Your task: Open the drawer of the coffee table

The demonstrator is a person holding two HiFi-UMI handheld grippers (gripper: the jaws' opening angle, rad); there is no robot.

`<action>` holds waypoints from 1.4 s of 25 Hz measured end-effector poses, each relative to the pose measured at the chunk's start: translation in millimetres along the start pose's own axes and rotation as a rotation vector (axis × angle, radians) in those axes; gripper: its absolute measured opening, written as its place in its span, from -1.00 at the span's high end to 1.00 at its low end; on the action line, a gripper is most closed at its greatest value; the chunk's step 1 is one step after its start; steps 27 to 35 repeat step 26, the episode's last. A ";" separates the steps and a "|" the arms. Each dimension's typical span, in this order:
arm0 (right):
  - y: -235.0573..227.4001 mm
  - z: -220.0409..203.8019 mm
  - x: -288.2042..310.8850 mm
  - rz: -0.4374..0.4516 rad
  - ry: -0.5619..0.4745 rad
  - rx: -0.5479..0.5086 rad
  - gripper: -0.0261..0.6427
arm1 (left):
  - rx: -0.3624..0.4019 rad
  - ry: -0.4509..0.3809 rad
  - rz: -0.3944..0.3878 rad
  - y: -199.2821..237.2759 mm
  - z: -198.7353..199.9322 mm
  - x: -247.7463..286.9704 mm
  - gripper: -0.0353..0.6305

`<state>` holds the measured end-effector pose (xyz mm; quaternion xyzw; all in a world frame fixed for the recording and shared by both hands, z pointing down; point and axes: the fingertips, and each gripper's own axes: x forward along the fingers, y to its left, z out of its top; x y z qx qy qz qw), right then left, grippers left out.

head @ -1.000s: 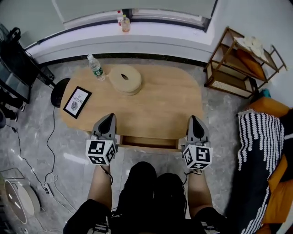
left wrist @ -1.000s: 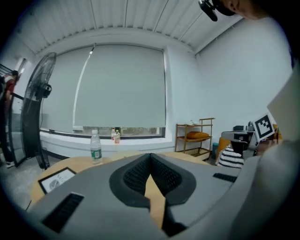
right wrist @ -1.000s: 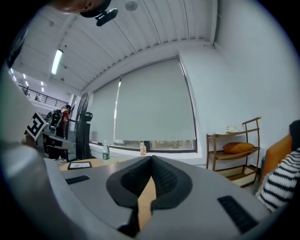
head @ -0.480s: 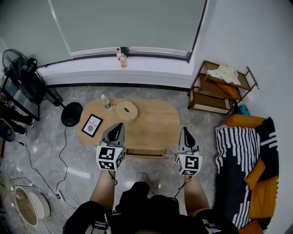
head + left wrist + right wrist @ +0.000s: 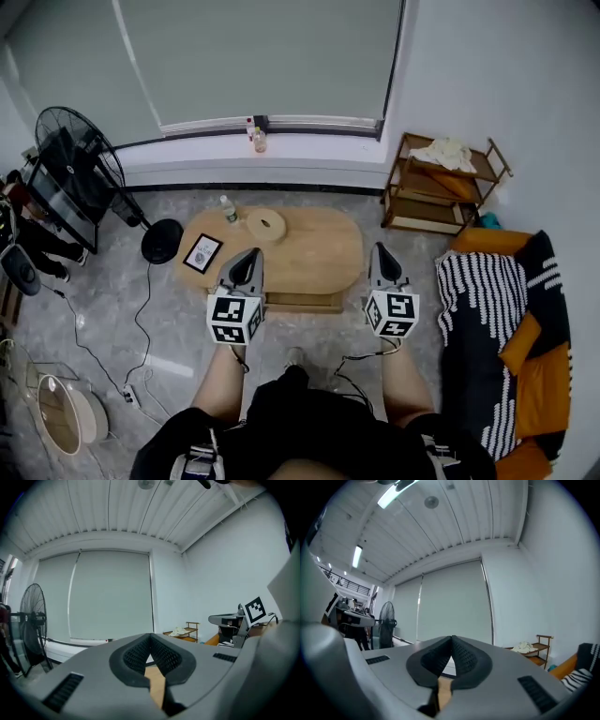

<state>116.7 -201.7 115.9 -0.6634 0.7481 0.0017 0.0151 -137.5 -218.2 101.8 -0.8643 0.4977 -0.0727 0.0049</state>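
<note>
The oval wooden coffee table (image 5: 314, 248) stands on the grey floor far below. Its drawer (image 5: 302, 301) shows as a wooden strip sticking out a little past the near edge. My left gripper (image 5: 252, 254) (image 5: 150, 637) and right gripper (image 5: 379, 249) (image 5: 452, 639) are held high in the air, side by side and pointing level toward the window wall. Both are shut with nothing between their pads, and neither touches the table or drawer. In the left gripper view the right gripper's marker cube (image 5: 255, 610) shows at the right.
On the table lie a water bottle (image 5: 228, 210), a round wooden disc (image 5: 265, 224) and a framed card (image 5: 202, 253). A standing fan (image 5: 80, 164) is at the left, a wooden shelf (image 5: 441, 183) at the right, and an orange sofa with a striped blanket (image 5: 473, 300) nearer. Cables (image 5: 141, 319) cross the floor.
Both grippers and the head view have risen well above the table, which now looks much smaller and farther below. Both grippers stayed shut.
</note>
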 end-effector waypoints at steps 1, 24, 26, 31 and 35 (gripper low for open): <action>3.0 1.9 -9.9 0.004 -0.004 0.002 0.88 | 0.001 -0.008 0.001 -5.7 2.5 -8.8 0.84; 38.7 38.0 -112.3 0.015 -0.087 -0.031 0.88 | 0.037 -0.038 0.035 -40.6 13.8 -104.6 0.84; 41.4 39.6 -117.5 0.018 -0.090 -0.036 0.88 | 0.039 -0.035 0.038 -42.4 12.4 -110.6 0.84; 41.4 39.6 -117.5 0.018 -0.090 -0.036 0.88 | 0.039 -0.035 0.038 -42.4 12.4 -110.6 0.84; 41.4 39.6 -117.5 0.018 -0.090 -0.036 0.88 | 0.039 -0.035 0.038 -42.4 12.4 -110.6 0.84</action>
